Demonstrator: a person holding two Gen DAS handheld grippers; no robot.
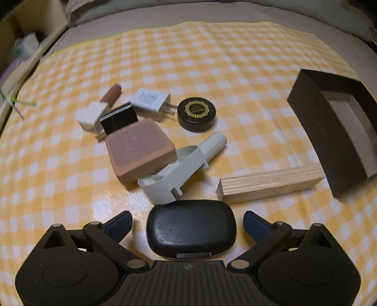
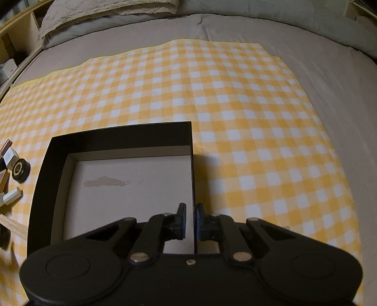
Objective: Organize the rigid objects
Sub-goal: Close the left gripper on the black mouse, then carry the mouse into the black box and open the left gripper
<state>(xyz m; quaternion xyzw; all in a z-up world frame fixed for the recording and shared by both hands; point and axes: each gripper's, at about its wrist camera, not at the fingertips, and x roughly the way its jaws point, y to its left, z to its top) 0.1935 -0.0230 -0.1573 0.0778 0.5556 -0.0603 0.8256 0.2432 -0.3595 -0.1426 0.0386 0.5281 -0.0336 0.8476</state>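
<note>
In the left wrist view my left gripper (image 1: 187,221) is open, its fingers on either side of a black rounded case (image 1: 190,229) lying on the checked cloth. Beyond it lie a grey-white plastic tool (image 1: 181,169), a pink square compact (image 1: 140,150), a black round tin (image 1: 196,114), a white charger plug (image 1: 152,102), a white cube adapter (image 1: 90,115), a small black box (image 1: 119,120), a brown tube (image 1: 112,94) and a wooden block (image 1: 271,183). In the right wrist view my right gripper (image 2: 190,220) is shut on the right wall of the empty black box (image 2: 117,138).
The yellow-and-white checked cloth (image 2: 247,106) lies on a grey bed. The black box also shows at the right of the left wrist view (image 1: 329,131). Pillows (image 2: 106,14) lie at the head of the bed. A shelf (image 1: 28,47) stands at the far left.
</note>
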